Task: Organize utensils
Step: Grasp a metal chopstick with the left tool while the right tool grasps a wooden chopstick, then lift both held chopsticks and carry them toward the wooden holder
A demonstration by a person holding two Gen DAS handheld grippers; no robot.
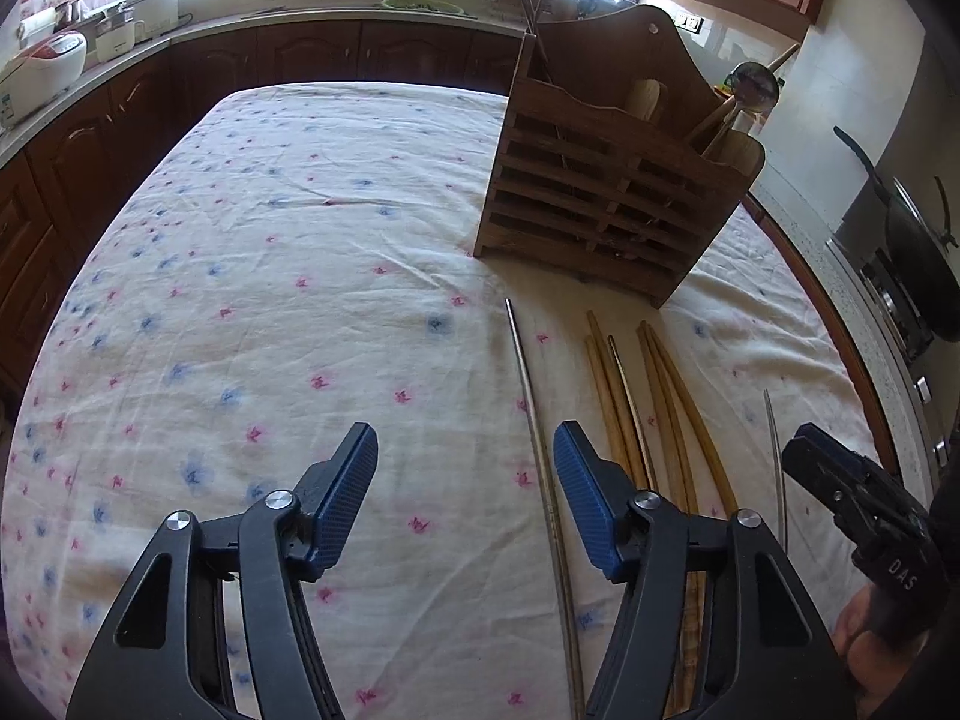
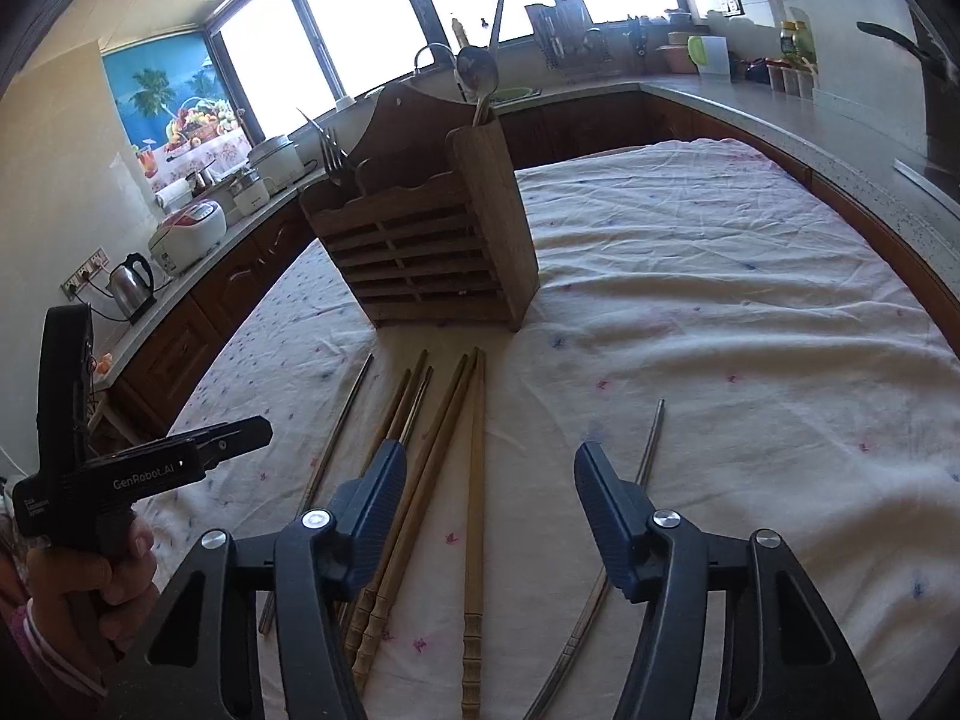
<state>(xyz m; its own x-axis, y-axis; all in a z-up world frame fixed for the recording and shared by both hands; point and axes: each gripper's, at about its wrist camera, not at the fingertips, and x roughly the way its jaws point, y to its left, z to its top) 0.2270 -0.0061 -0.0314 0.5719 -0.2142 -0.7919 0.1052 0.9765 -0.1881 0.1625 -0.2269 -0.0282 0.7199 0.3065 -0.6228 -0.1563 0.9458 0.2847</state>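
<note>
Several chopsticks lie side by side on the flowered tablecloth (image 1: 270, 300) in front of a slatted wooden utensil holder (image 1: 600, 198) (image 2: 432, 240). The holder has forks, a ladle and wooden tools in it. My left gripper (image 1: 467, 429) is open low over the cloth. A metal chopstick (image 1: 528, 390) runs between its jaws near the right finger, untouched. Wooden chopsticks (image 1: 660, 390) lie just right of it. My right gripper (image 2: 491, 450) is open over a wooden chopstick (image 2: 476, 420), its pads clear of it. Another metal chopstick (image 2: 654, 432) passes under its right finger. Each view shows the other gripper (image 1: 798, 438) (image 2: 258, 429) from the side.
Dark wooden cabinets and a counter ring the table. A rice cooker (image 1: 42, 66) and a kettle (image 2: 132, 282) stand on the left counter, and a black pan (image 1: 918, 252) sits on the stove at the right. The cloth left of the holder is bare.
</note>
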